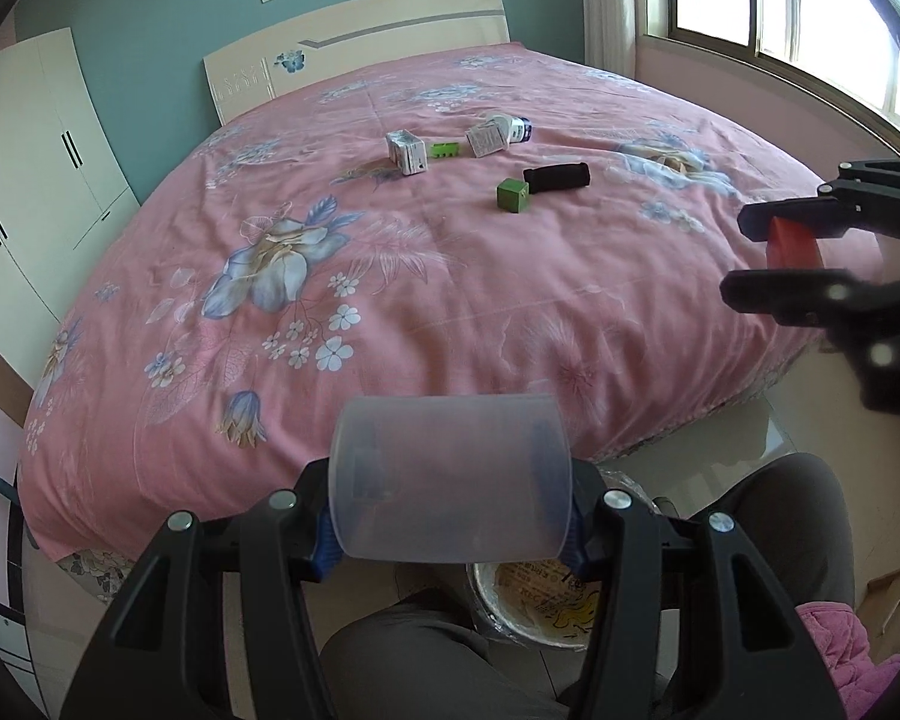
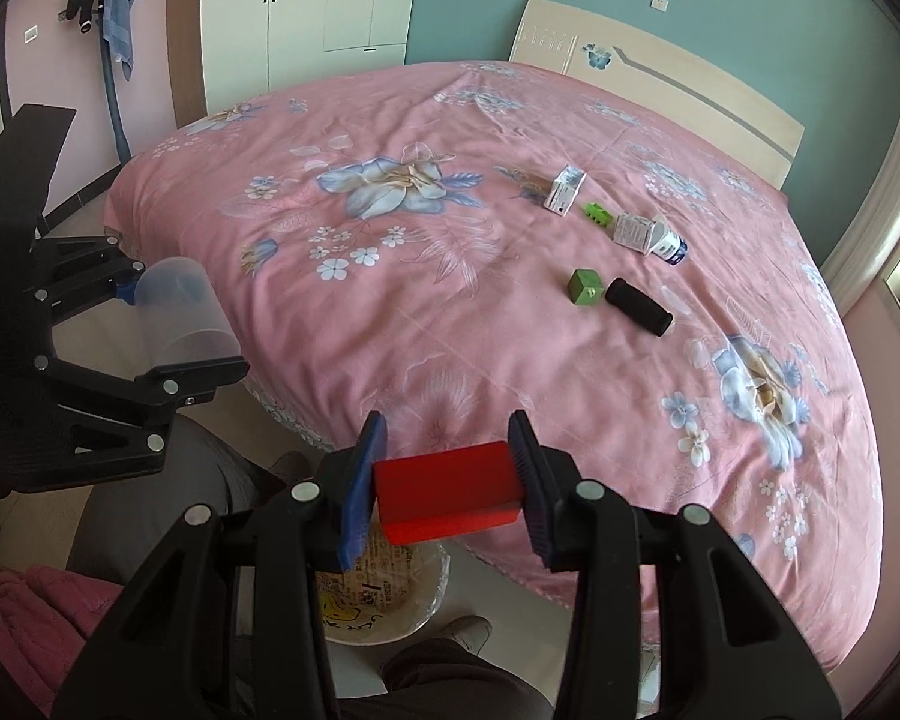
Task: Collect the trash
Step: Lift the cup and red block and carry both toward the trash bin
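My left gripper (image 1: 450, 516) is shut on a clear plastic cup (image 1: 450, 477), held sideways above the trash bin (image 1: 534, 618) at the foot of the bed; it also shows in the right wrist view (image 2: 180, 354). My right gripper (image 2: 447, 480) is shut on a red block (image 2: 447, 492), over the same bin (image 2: 384, 606); it shows in the left wrist view (image 1: 792, 258). On the pink bedspread lie a green cube (image 1: 513, 195), a black foam roll (image 1: 557, 176), two small white cartons (image 1: 407, 151) (image 1: 485, 137), a green clip (image 1: 444, 149) and a white bottle (image 1: 513, 125).
The bed (image 1: 390, 312) fills the middle. A white wardrobe (image 1: 30, 180) stands left, a window (image 1: 810, 18) right. The person's grey-trousered legs (image 1: 426, 648) flank the bin. A pink cloth (image 1: 834, 642) lies on the floor at right.
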`<state>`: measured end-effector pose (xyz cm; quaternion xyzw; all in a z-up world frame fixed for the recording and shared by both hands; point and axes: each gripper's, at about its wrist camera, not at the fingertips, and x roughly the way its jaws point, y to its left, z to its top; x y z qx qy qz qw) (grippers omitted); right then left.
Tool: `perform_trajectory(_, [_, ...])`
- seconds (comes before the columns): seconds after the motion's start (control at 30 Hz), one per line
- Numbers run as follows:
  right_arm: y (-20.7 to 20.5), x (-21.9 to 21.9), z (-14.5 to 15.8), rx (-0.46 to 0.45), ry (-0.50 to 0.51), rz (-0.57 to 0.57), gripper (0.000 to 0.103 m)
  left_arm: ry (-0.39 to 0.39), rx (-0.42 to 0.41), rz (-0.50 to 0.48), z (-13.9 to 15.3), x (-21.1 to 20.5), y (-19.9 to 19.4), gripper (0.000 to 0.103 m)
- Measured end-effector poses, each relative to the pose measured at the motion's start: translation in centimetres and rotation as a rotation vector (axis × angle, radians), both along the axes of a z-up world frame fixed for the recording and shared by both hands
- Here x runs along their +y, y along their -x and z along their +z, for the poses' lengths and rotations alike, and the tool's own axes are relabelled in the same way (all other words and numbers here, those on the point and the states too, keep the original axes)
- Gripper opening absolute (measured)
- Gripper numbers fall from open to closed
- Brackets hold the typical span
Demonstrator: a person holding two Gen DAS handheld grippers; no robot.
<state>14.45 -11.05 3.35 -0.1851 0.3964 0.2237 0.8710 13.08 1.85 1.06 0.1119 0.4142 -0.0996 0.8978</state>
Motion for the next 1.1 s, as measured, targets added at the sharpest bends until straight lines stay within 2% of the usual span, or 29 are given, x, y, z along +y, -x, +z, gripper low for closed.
perform_trajectory(0.5, [-0.5,-0.8,-12.9,0.248,0.008,-0.034,0.043,-0.028,0.236,-0.064,-11.2,-3.1,0.5,0.056])
perform_trajectory(0.73, [-0.6,-0.9,-18.4,0.353,0.02,-0.054,0.043,-0.068,0.3,-0.103,-15.6,-4.4,0.7,0.056])
perform_trajectory(1.1, [-1.6,-0.5,-26.7,0.508,0.066,-0.077,0.043,-0.097,0.431,-0.11,-22.5,-4.7,-0.9,0.056])
